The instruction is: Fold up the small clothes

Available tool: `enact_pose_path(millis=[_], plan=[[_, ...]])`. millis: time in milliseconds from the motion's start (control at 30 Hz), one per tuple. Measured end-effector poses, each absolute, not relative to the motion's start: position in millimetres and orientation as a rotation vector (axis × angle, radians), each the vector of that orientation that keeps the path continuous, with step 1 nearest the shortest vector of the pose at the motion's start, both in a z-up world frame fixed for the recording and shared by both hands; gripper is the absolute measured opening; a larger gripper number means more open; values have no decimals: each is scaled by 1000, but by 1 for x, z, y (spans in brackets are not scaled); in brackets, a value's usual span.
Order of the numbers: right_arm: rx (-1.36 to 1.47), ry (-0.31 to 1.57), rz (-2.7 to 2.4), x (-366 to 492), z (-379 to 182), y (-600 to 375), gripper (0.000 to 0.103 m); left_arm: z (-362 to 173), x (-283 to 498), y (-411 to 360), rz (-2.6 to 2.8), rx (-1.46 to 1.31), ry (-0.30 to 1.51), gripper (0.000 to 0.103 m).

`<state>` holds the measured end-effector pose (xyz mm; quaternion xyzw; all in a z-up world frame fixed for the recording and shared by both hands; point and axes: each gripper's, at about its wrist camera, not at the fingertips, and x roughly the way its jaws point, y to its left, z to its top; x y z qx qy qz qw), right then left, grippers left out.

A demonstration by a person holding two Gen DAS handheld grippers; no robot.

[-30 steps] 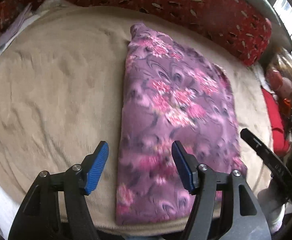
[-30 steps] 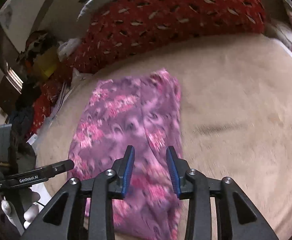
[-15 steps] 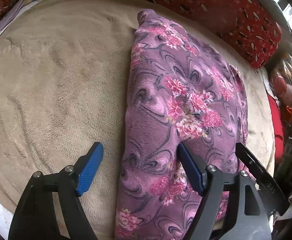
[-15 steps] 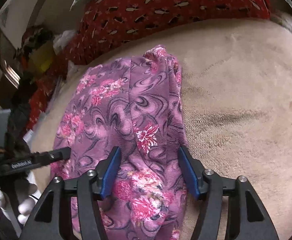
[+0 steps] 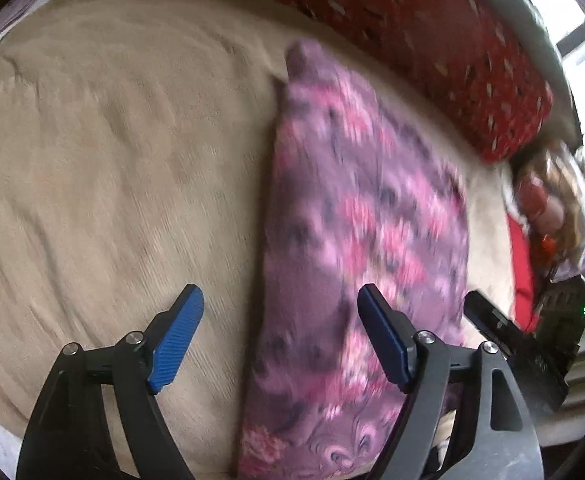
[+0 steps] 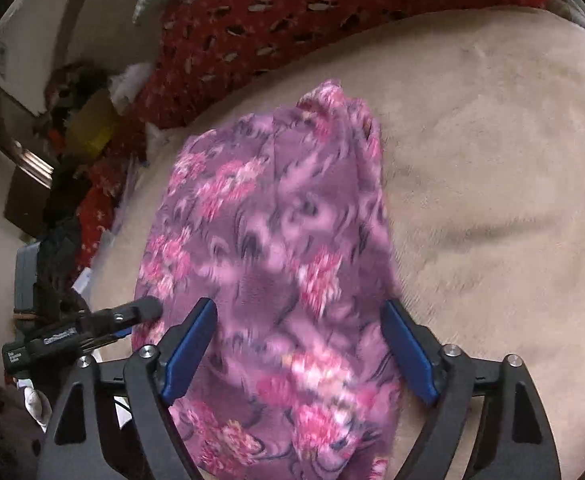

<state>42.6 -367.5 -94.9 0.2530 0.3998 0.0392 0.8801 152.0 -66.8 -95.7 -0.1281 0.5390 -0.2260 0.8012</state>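
A purple garment with pink flowers (image 5: 356, 240) lies folded in a long strip on the beige blanket (image 5: 112, 160). It also shows in the right wrist view (image 6: 276, 248). My left gripper (image 5: 280, 336) is open, its jaws wide apart over the garment's left edge near its near end. My right gripper (image 6: 298, 344) is open and wide, straddling the garment's near end from the other side. Neither holds anything. The left gripper's tip (image 6: 140, 310) shows in the right wrist view, and the right gripper's body (image 5: 504, 336) shows in the left wrist view.
A red patterned bolster (image 5: 432, 40) runs along the blanket's far side, also in the right wrist view (image 6: 312, 12). Clutter and a red cloth (image 5: 524, 264) lie at the right. Boxes and clothes (image 6: 76, 152) are piled at the left of the right wrist view.
Both grippers opened wider. The right gripper moved in closer over the garment's near end. The left gripper shifted so the garment's edge lies between its jaws.
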Motion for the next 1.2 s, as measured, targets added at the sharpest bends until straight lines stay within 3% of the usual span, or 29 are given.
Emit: enact_pose_path(millis=[133,233,267,300,333,433,567,633,767,900,1000,1200], plan=[[502,790,-48,80,-72,-391,86,-80,187,-70,-470,-299,1139,79],[550,818,-75,113,-79,-402,76,-75,208,-85,-469,-288,1158,79],[564,834,-51,123,-82,-402,66,-74,214,-91,-477,-288,1165,79],[568,853,-14,132,-84,-400,30,-73,217,-96,-488,-286,1165,79],[549,868,17,140,-84,-396,9,-72,221,-101,-486,-273,1159,79],[492,758,-11,131,-76,-395,8,-84,234,-112,-445,-240,1162,79],[537,817,-52,136,-106,-410,8,-105,247,-118,-419,-254,1219,88],[538,818,-45,133,-95,-408,19,-96,243,-118,-424,-225,1216,88],[464,764,59,103,-66,-392,21,-80,215,-97,-458,-230,1175,88],[352,796,109,78,-79,-361,55,-89,183,-74,-436,-311,1158,88],[237,881,67,80,-104,-349,56,-114,180,-72,-385,-305,1250,88],[260,859,51,43,-80,-345,61,-90,139,-57,-406,-250,1158,87]])
